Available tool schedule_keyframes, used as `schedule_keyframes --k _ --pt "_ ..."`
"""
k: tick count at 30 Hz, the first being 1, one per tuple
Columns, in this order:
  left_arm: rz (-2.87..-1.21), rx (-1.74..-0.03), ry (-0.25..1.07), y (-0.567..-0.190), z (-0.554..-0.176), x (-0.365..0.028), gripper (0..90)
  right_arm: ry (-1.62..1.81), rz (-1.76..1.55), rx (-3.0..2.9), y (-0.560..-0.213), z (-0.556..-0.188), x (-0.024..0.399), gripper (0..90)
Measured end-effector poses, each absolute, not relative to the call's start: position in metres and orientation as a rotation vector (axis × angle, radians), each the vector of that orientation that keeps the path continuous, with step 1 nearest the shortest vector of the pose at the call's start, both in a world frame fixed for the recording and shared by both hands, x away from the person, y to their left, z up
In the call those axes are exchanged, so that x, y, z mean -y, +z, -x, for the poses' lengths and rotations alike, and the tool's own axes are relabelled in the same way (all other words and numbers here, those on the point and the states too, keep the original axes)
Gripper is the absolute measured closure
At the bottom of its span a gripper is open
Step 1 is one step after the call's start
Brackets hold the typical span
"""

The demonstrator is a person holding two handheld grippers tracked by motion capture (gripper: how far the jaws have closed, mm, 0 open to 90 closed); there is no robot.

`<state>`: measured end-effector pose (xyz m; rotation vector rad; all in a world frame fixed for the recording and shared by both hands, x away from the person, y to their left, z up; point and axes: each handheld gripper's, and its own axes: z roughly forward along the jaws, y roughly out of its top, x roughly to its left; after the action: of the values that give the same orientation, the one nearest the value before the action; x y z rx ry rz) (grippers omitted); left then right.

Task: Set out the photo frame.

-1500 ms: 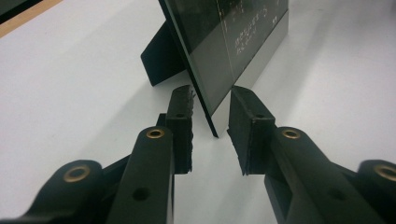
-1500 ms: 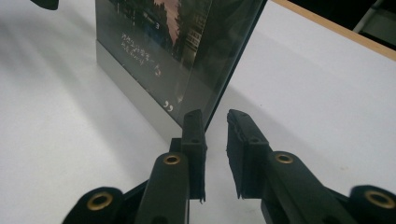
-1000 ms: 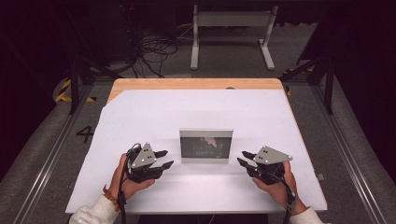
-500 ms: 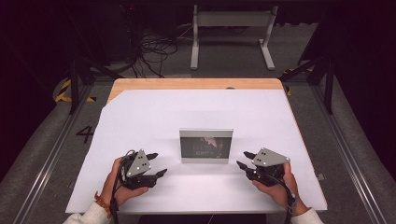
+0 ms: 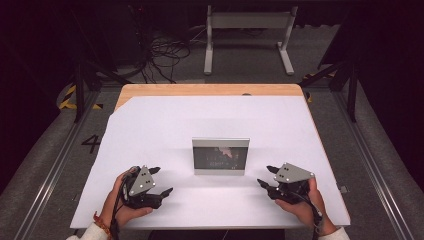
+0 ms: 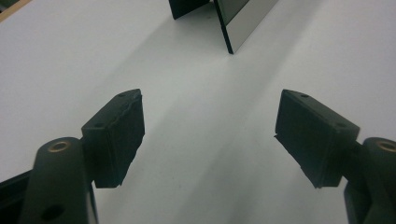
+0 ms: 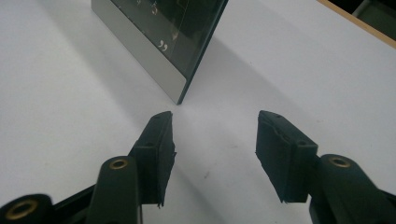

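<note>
Silver-edged frame (image 5: 220, 156) is standing upright at centre of the high view on the white table (image 5: 165, 125), propped to face the person. Left gripper (image 5: 161, 181) and right gripper (image 5: 265, 176) are flanking it at lower left and lower right, apart from it, jaws just opening, nothing between them, likely readying a two-sided grasp.

Seen from above the person's side, the high view looks forward and down across the whole white table (image 5: 210, 125) to the dark floor beyond. Two low cameras ride just above the near tabletop: the left gripper view faces inward from the left, the right gripper view from the right. All three take in the standing picture frame (image 5: 220, 156), close in the gripper views.
</note>
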<state>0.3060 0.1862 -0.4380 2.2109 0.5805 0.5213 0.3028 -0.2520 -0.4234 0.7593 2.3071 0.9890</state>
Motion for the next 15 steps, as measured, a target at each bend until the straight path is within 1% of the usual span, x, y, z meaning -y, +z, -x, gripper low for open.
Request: schedule_keyframes --k 12,14,15 --pt "-2.192 -0.618 0.518 -0.444 -0.297 -0.204 18.1 0.996 -0.787 -2.278 -0.427 -0.297 0.265 33.8" --pt "-2.191 -0.626 0.52 -0.445 -0.296 -0.207 17.7 0.996 -0.789 -2.273 -0.427 -0.296 0.267 32.8" --pt "-2.194 -0.637 0.517 -0.446 -0.295 -0.211 16.9 1.007 -0.802 -2.261 -0.428 -0.294 0.271 29.9"
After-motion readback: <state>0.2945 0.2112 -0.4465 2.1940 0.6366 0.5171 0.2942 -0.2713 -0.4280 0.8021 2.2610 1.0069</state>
